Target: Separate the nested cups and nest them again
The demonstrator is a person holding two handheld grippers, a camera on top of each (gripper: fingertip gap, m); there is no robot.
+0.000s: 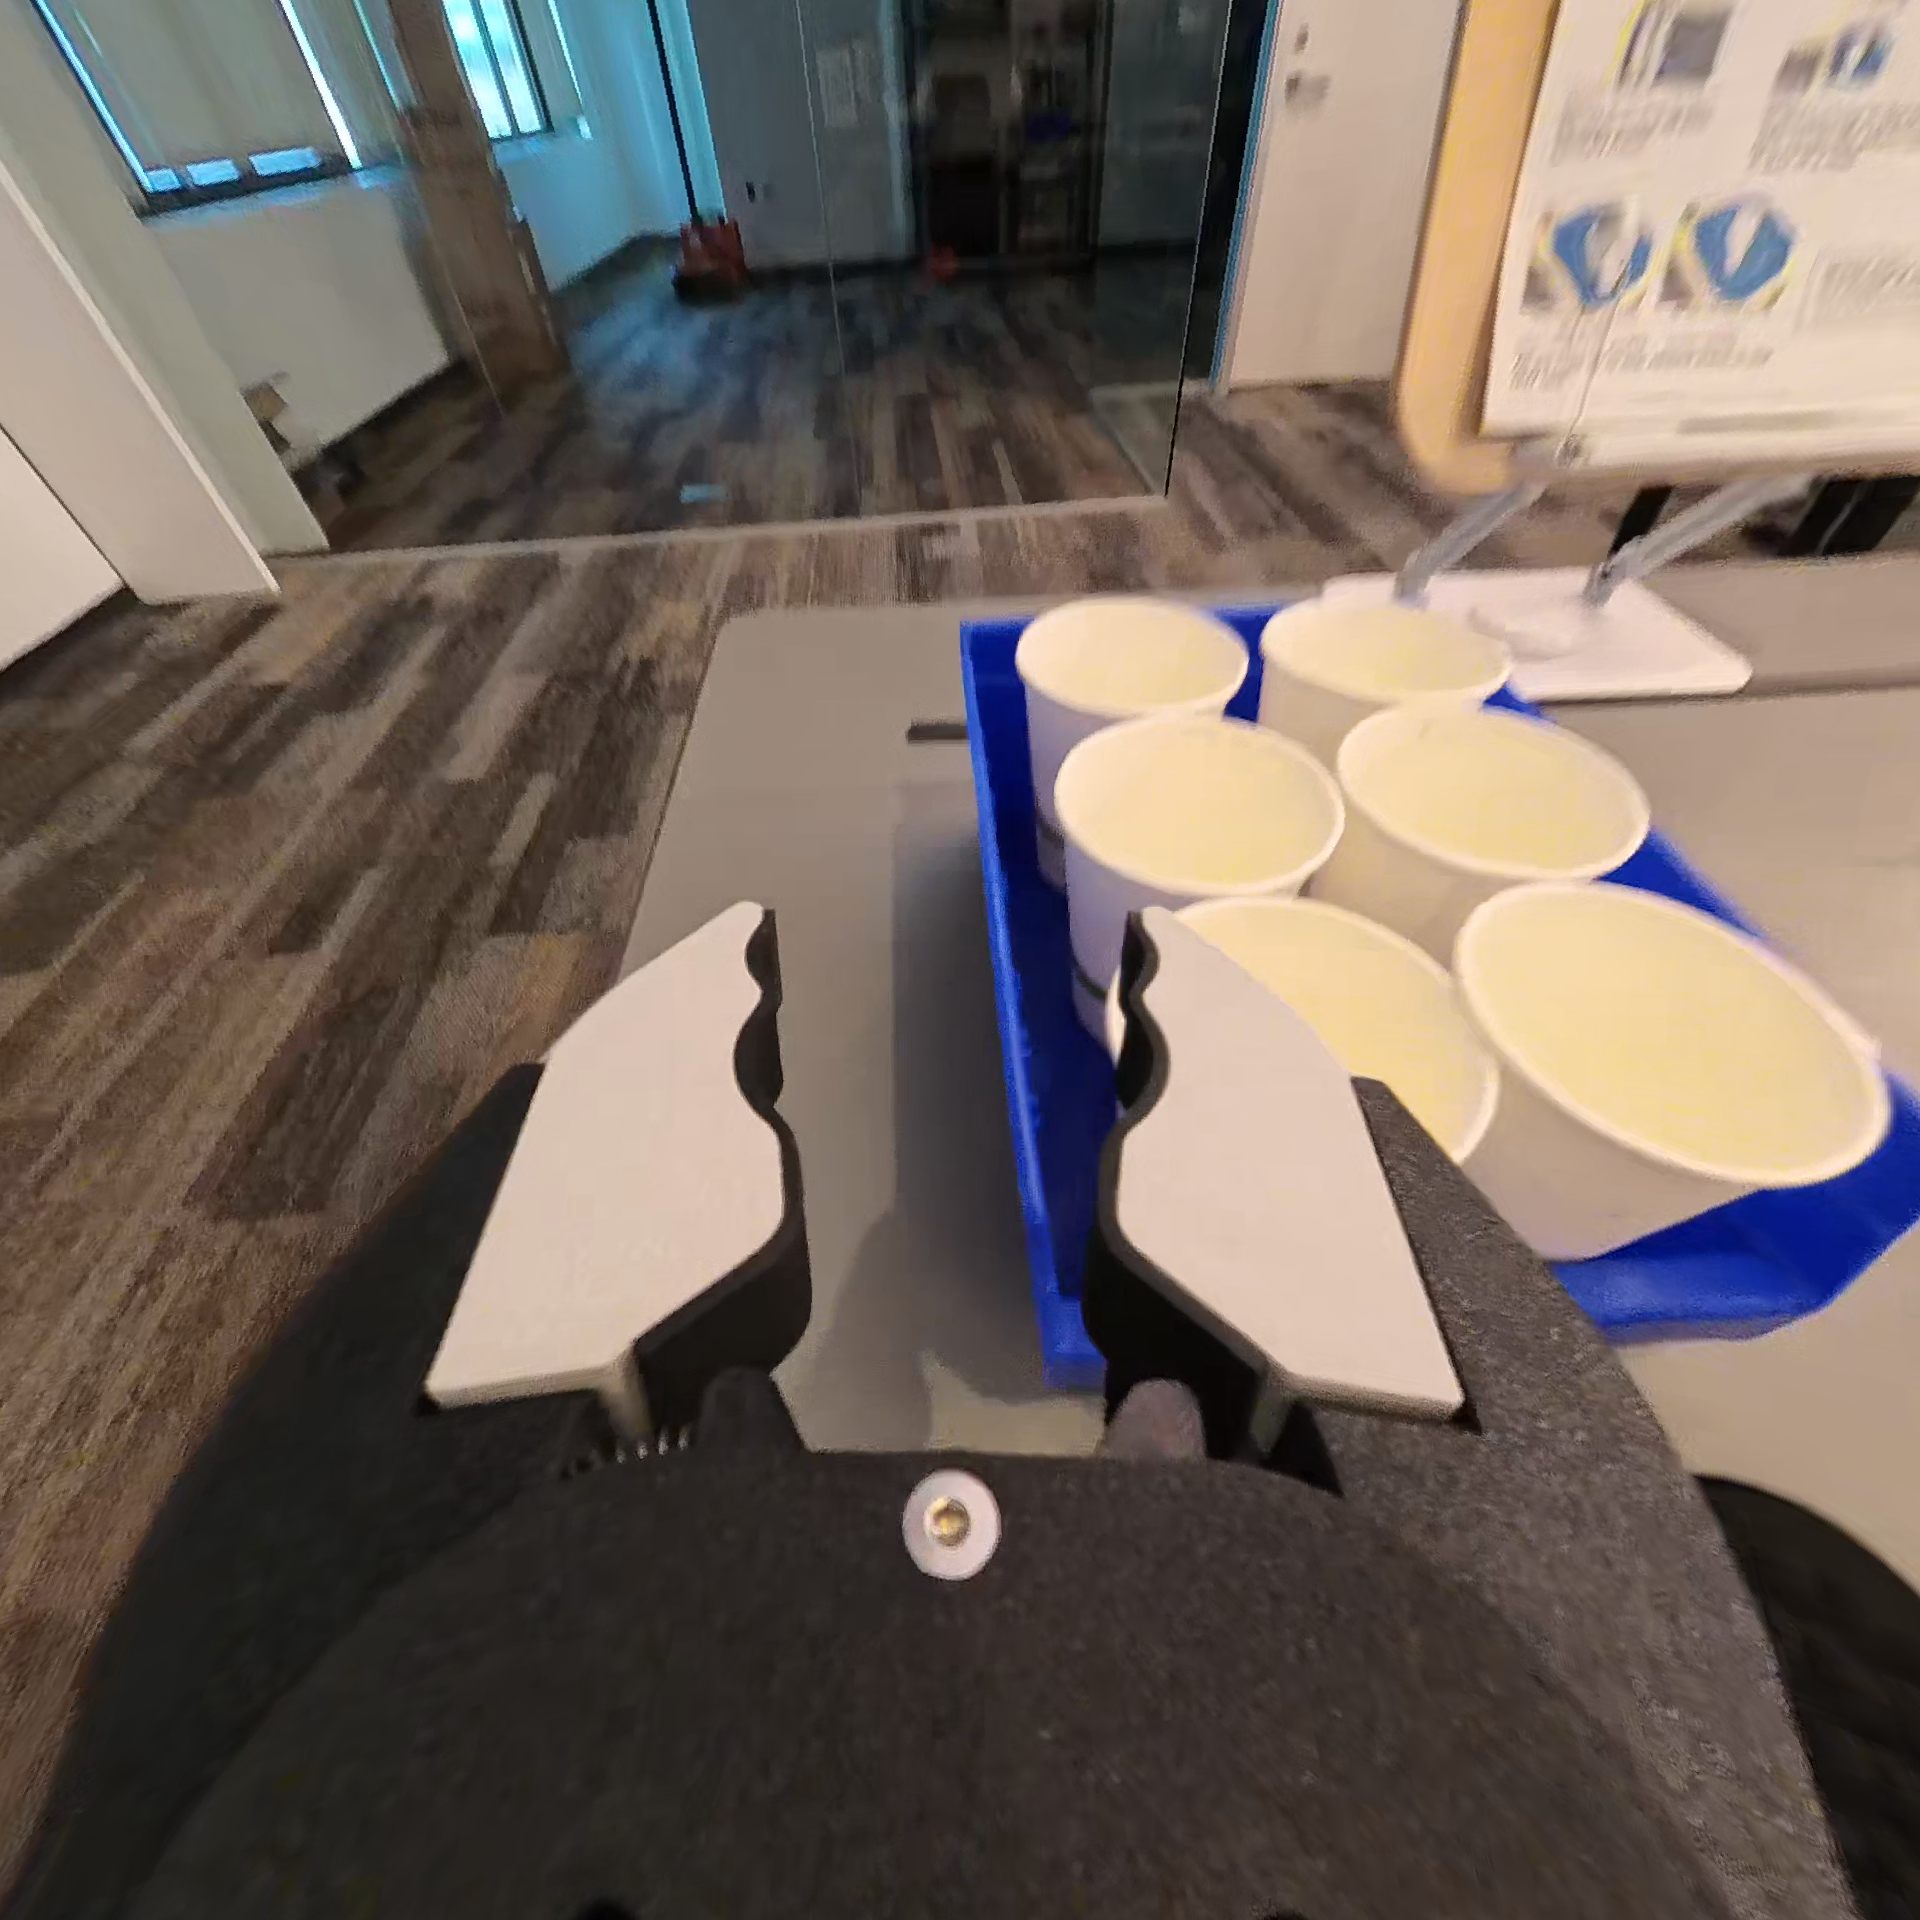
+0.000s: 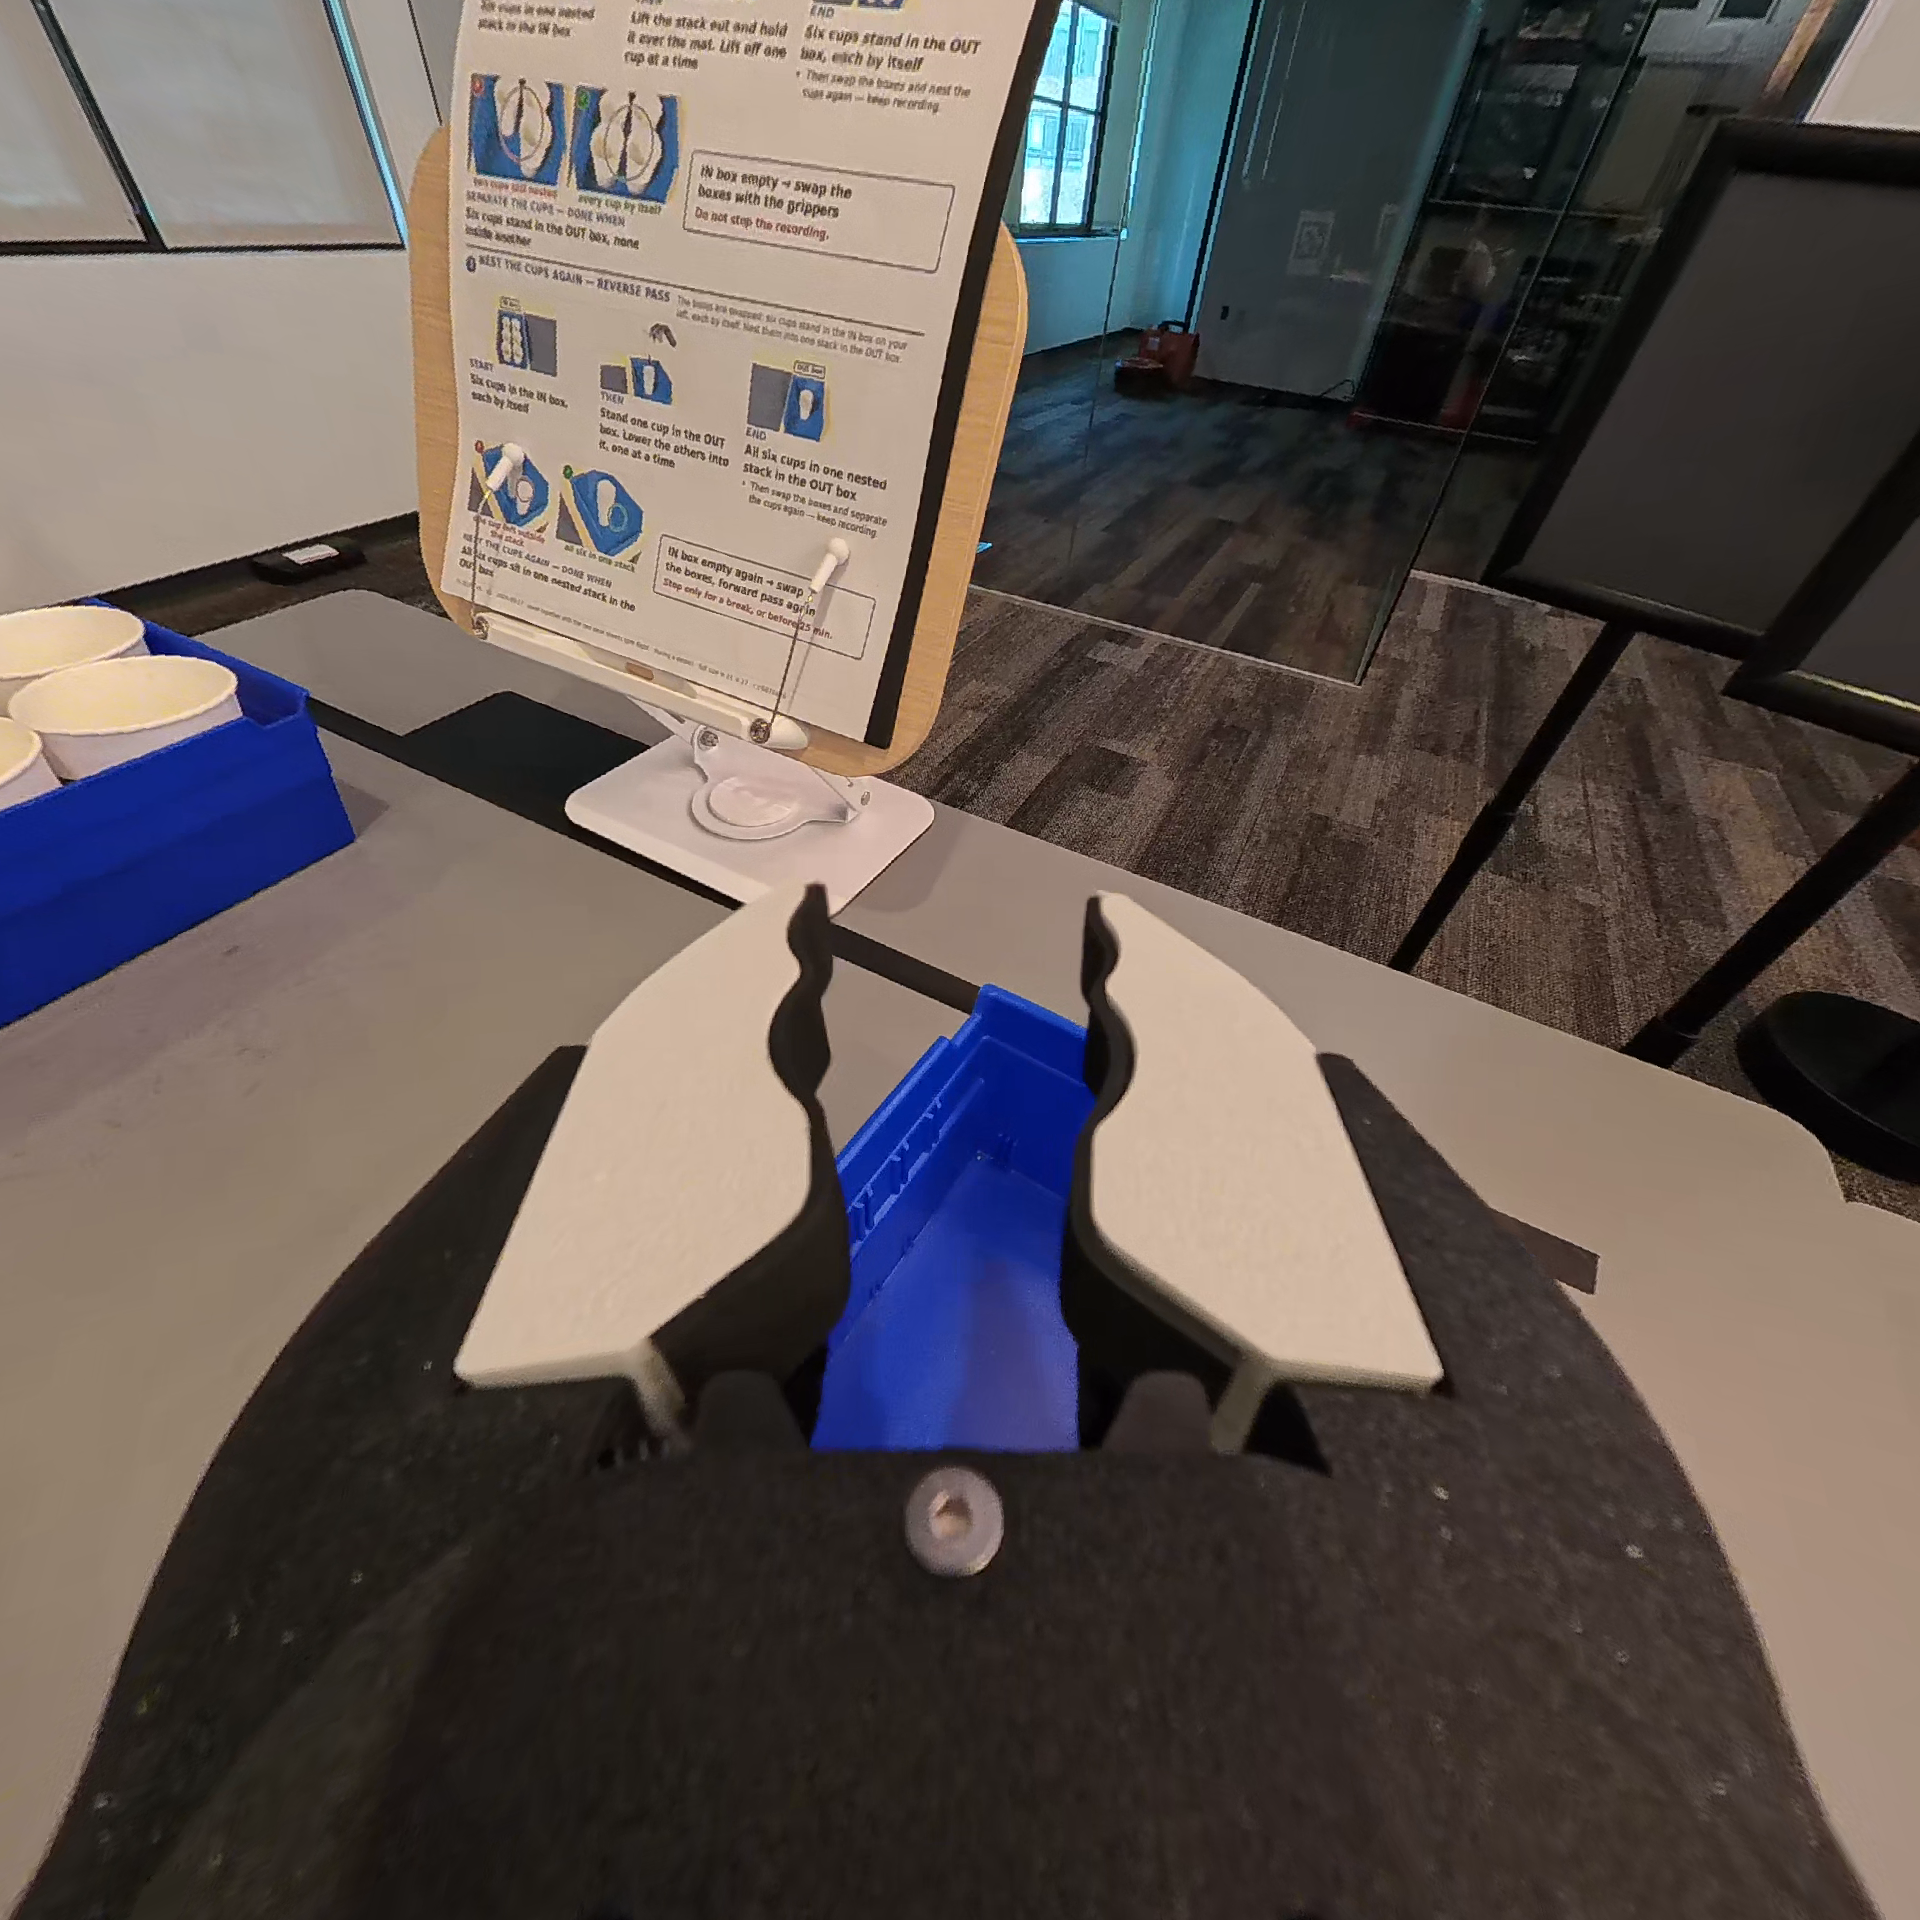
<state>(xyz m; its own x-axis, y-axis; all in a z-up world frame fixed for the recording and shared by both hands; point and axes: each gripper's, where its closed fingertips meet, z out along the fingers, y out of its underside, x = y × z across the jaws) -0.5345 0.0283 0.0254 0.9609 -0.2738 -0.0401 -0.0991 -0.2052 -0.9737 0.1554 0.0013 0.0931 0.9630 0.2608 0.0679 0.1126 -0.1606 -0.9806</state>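
The left gripper hangs over the grey table with its two fingers spread apart and nothing between them; only bare tabletop shows in the gap. Just to its right sits a blue tray that holds six white paper cups, each standing on its own in two rows of three, open side up, none inside another. The right finger of this gripper overlaps the nearest cup of the left row in the left wrist view, but whether it touches the cup cannot be told. The right gripper is likewise released, its fingers wide and holding nothing. Between and below them lies a second blue tray, tilted in the view, and the part of its inside that shows is bare. In the right wrist view the tray with the cups stands well apart at the left edge of the table. At the far side of the table an instruction sheet leans on a white stand with a wooden backing. Beyond the table lies striped carpet and a glass wall.
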